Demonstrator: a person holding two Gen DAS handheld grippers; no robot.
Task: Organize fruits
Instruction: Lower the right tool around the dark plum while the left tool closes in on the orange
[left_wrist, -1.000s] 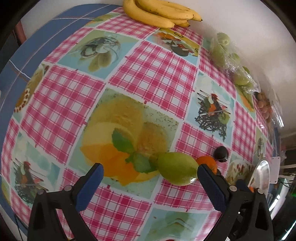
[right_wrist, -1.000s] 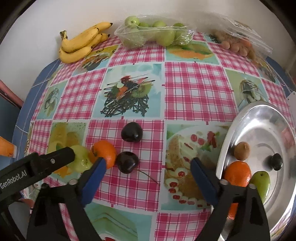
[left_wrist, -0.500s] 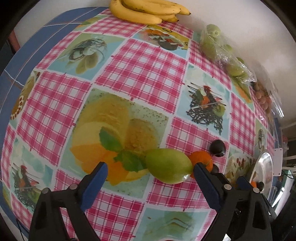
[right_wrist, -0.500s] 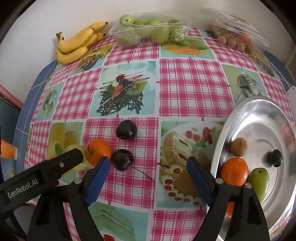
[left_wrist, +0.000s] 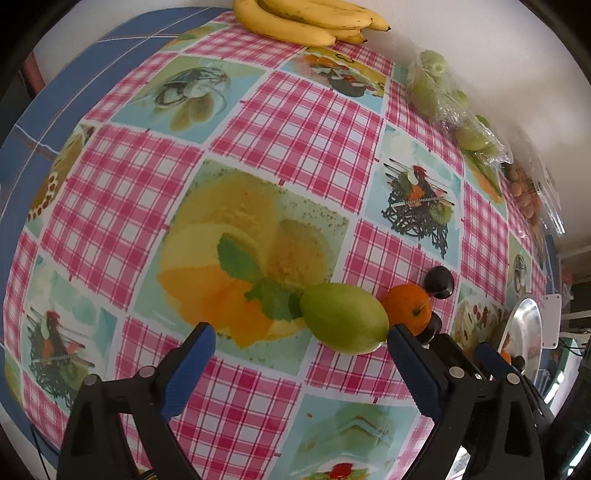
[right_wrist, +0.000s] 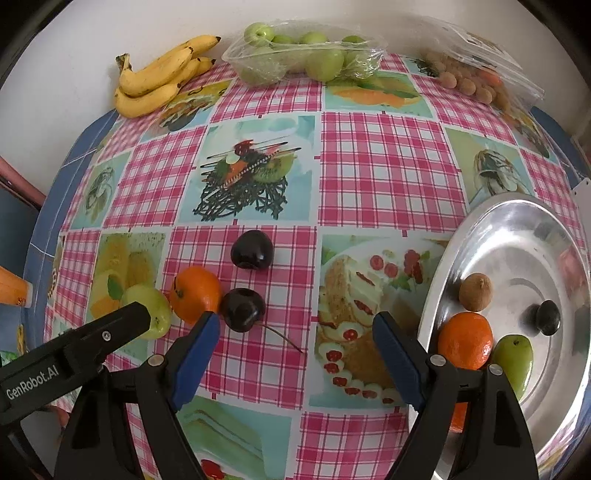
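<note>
A checked tablecloth covers the table. At its right sits a steel plate holding an orange, a green fruit, a brown fruit and a dark one. Bananas and bagged apples lie at the far edge. The left gripper hovers released, its right finger just beside a loose pear; a tangerine touches the pear. The right gripper hovers released, with one cherry by its left finger and another cherry beyond.

Shiny metal plate, glossy printed tablecloth, clear crinkled plastic bags.
</note>
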